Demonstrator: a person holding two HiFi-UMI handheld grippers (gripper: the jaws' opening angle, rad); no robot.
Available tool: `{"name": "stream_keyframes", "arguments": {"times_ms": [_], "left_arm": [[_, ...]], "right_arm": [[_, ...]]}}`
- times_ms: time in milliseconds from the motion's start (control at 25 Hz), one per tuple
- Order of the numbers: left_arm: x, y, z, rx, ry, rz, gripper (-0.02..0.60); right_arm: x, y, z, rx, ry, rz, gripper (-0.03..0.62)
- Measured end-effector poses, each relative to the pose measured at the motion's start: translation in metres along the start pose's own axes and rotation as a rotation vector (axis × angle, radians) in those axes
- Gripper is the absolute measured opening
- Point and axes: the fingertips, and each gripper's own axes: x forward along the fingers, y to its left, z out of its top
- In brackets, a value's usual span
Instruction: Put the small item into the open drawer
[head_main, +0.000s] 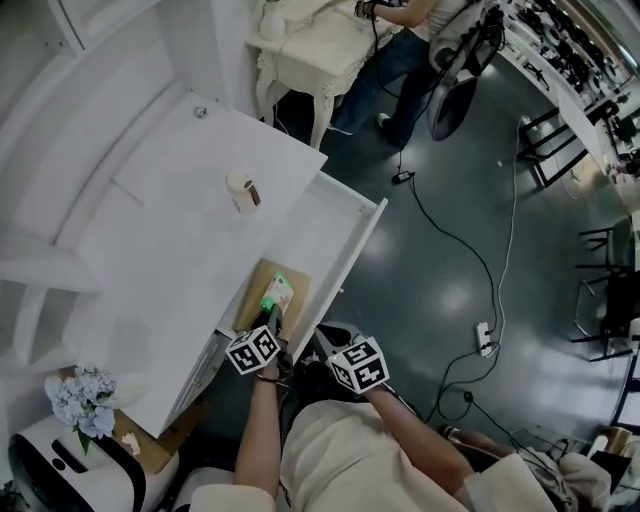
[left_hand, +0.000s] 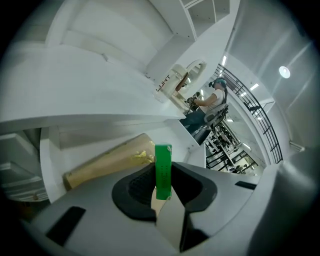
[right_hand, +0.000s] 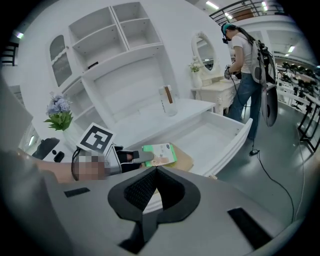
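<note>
A small green-and-white box (head_main: 279, 292) is held edge-on between the pads of my left gripper (head_main: 271, 306), which is shut on it. In the left gripper view the box's green edge (left_hand: 163, 170) stands upright between the jaws. The box hangs over a brown cardboard sheet (head_main: 258, 296) lying at the near end of the open white drawer (head_main: 352, 258). My right gripper (right_hand: 155, 171) is shut with nothing in it and hovers just right of the left one, near the drawer's front corner. From the right gripper view the box (right_hand: 161, 154) and the left gripper (right_hand: 134, 157) both show above the cardboard.
A small cream bottle (head_main: 243, 192) stands on the white desk top (head_main: 150, 230). Flowers (head_main: 82, 398) sit at the near left. A person (head_main: 400, 60) stands by a vanity table (head_main: 305, 55) at the back. Cables and a power strip (head_main: 484, 338) lie on the dark floor.
</note>
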Motion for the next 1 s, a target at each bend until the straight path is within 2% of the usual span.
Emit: {"name": "stream_keyframes", "arguments": {"times_ms": [520, 1000], "left_arm": [[0.012, 0.016, -0.018, -0.110, 0.043, 0.042, 0.125], [0.016, 0.025, -0.037, -0.124, 0.115, 0.062, 0.152]], "right_arm": [[0.002, -0.003, -0.014, 0.006, 0.029, 0.007, 0.025], [0.003, -0.012, -0.014, 0.011, 0.033, -0.004, 0.024]]}}
